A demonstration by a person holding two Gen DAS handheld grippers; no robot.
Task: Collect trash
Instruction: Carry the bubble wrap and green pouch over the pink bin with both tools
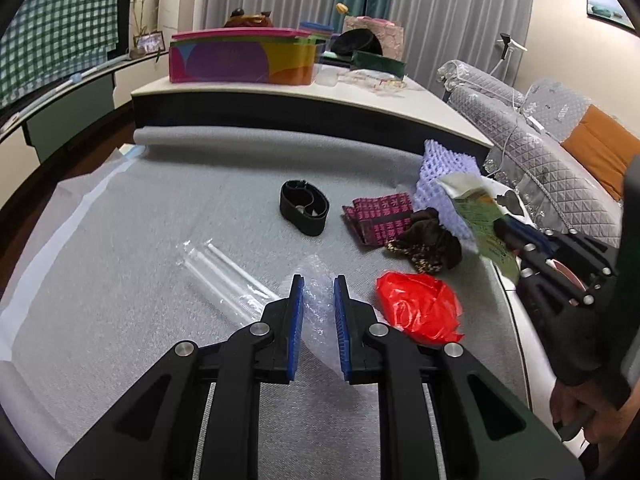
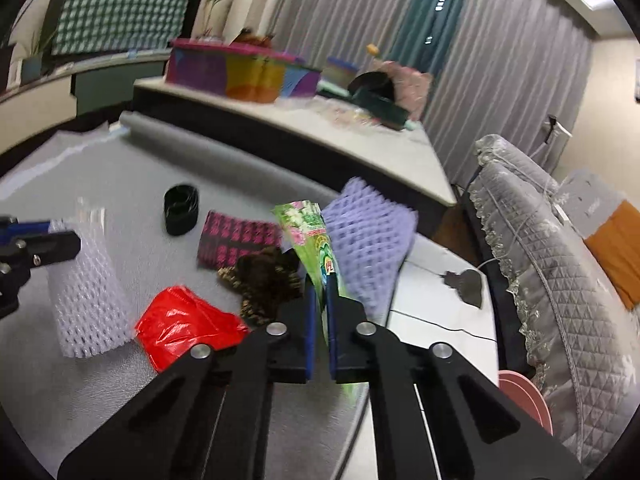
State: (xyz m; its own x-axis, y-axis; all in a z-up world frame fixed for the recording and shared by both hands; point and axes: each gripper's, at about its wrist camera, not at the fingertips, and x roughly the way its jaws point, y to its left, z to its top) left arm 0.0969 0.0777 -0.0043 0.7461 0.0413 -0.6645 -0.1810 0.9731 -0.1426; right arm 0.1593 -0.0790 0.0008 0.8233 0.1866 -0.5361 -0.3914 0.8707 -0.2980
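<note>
My right gripper (image 2: 320, 292) has its jaws clenched on a green printed wrapper (image 2: 310, 232), which stands up out of them, lifted clear of the table (image 1: 168, 216). The grip is only on a thin edge of the film, so the wrapper could slide out if I swing too fast; this view is already smeared. A purple foam net (image 2: 368, 240) sits right behind the wrapper, perhaps touching it, and might be dragged along or knocked over the table's edge.

My left gripper (image 1: 319, 300) has its jaws narrowed on a sheet of white foam netting (image 1: 316, 320), which hangs loose beyond the pads and droops towards the table. That loose end could sweep the red plastic bag (image 1: 418, 308) just beside it, or the clear plastic sleeve (image 1: 224, 276) on the other side.

The black band (image 1: 304, 208), the pink patterned pack (image 1: 380, 216) and the dark furry scrunchie (image 1: 428, 244) lie close together, so one careless pass could scatter them. I see no bin for certain.
</note>
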